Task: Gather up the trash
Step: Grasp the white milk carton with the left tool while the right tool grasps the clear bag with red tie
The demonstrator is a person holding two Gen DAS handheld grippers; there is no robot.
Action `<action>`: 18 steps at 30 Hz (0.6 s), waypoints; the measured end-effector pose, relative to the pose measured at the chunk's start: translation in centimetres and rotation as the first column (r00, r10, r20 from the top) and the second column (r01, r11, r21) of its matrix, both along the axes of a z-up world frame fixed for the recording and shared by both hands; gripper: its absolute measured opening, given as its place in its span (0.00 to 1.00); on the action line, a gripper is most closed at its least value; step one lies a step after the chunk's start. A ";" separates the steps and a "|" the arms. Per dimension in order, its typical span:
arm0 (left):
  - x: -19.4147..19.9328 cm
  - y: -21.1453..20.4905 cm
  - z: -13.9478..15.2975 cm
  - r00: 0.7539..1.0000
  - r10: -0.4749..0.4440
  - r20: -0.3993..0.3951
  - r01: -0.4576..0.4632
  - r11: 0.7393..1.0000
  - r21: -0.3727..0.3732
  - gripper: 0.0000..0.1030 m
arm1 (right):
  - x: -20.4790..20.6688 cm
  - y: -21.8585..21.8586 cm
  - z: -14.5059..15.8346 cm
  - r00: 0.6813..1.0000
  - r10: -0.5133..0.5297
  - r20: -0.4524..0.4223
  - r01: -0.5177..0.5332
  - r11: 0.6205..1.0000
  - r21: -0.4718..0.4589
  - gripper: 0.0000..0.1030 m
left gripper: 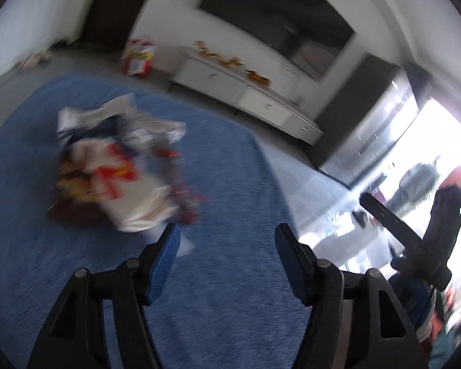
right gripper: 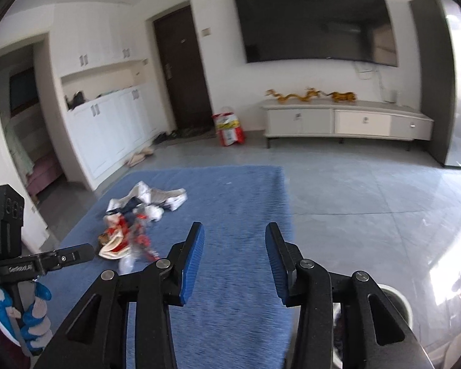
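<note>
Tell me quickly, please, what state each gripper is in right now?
Left gripper: open, holding nothing, fingers pointing toward the trash pile on the blue rug.
Right gripper: open, holding nothing.

One trash pile (right gripper: 141,224), one rug (right gripper: 230,190), two dragon figurines (right gripper: 295,96), one television (right gripper: 316,21).

Crinkled glossy wrappers (right gripper: 138,215) on matt woven rug (right gripper: 230,190)

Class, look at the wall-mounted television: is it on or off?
Off, it appears. The television screen is uniformly dark, showing only faint room reflections.
</note>
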State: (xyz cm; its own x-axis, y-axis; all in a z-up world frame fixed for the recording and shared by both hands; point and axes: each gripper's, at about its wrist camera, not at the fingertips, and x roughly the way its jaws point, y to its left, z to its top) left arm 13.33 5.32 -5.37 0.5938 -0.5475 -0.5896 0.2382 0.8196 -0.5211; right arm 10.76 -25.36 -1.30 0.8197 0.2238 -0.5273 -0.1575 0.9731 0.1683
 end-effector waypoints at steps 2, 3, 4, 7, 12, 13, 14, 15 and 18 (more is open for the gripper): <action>0.4 2.7 -1.6 0.998 0.049 -0.050 -0.051 0.997 -0.051 0.60 | 0.9 1.9 -0.5 0.999 0.035 -0.017 -0.035 0.999 -0.004 0.40; 0.7 3.7 -2.2 0.995 0.066 -0.074 -0.072 0.995 -0.076 0.60 | 1.3 2.4 -0.8 0.999 0.048 -0.025 -0.048 0.999 -0.006 0.40; 1.1 4.6 -3.0 0.991 0.084 -0.101 -0.095 0.990 -0.107 0.60 | 1.9 3.4 -1.1 0.997 0.067 -0.037 -0.067 0.998 -0.010 0.40; 1.8 6.7 -4.7 0.982 0.115 -0.153 -0.144 0.969 -0.199 0.60 | 3.3 5.8 -1.8 0.992 0.106 -0.063 -0.107 0.994 -0.020 0.40; 3.8 8.9 -7.9 0.962 0.123 -0.243 -0.201 0.923 -0.328 0.60 | 5.8 8.3 -2.6 0.984 0.153 -0.095 -0.156 0.987 -0.023 0.42; 4.2 9.1 -8.7 0.957 0.119 -0.265 -0.212 0.911 -0.355 0.60 | 6.4 9.0 -2.7 0.981 0.166 -0.104 -0.169 0.985 -0.025 0.43; 4.6 9.2 -9.2 0.953 0.116 -0.281 -0.220 0.901 -0.375 0.60 | 6.8 9.4 -2.9 0.978 0.176 -0.110 -0.180 0.983 -0.025 0.44; 4.7 8.9 -9.6 0.950 0.113 -0.292 -0.226 0.893 -0.389 0.59 | 7.3 9.9 -3.1 0.976 0.187 -0.116 -0.190 0.981 -0.024 0.45; 5.5 9.0 -11.0 0.942 0.095 -0.321 -0.235 0.870 -0.433 0.59 | 9.2 11.6 -3.9 0.967 0.214 -0.139 -0.218 0.976 -0.010 0.52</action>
